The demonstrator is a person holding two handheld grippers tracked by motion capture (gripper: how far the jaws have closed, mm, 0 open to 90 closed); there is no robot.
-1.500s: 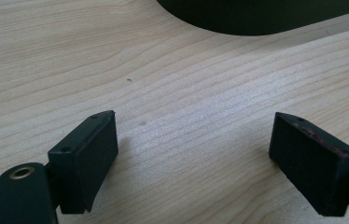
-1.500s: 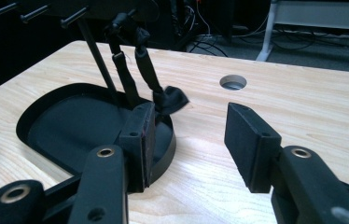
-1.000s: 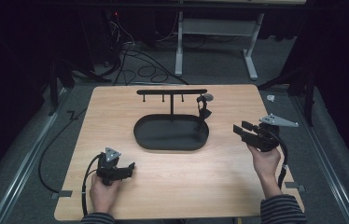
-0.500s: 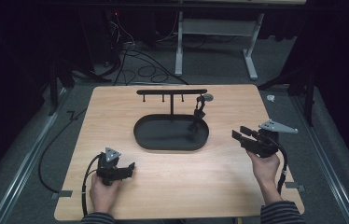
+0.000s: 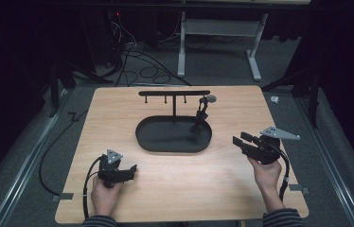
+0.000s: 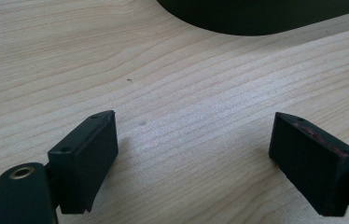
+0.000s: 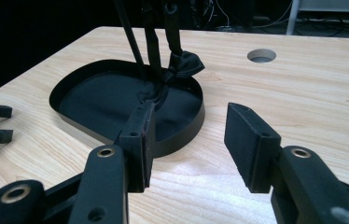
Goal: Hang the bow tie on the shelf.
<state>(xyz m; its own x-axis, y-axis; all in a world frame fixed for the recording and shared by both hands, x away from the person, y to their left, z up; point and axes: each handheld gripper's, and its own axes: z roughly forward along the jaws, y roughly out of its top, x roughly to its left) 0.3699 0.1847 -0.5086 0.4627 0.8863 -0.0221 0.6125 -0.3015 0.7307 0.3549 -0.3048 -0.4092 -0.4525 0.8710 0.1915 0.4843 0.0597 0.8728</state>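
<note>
Open wood near both grippers; the rack and its hanging strap block the table's middle.

The oval black tray point(image 5: 152, 142) sits mid-table, its low rim a raised lip. From it rises a thin post point(image 5: 174, 109) carrying a hook bar point(image 5: 174, 93), and a dark strap point(image 7: 175, 65) hangs from the bar's right end into the tray, crowding that corner. Bare tabletop point(image 5: 184, 189) stretches between the left gripper point(image 5: 128, 172) and the right gripper point(image 5: 239, 140), free to cross. Wide strips also lie open left and right of the tray. A round hole point(image 7: 261, 55) pierces the wood beyond the tray.
</note>
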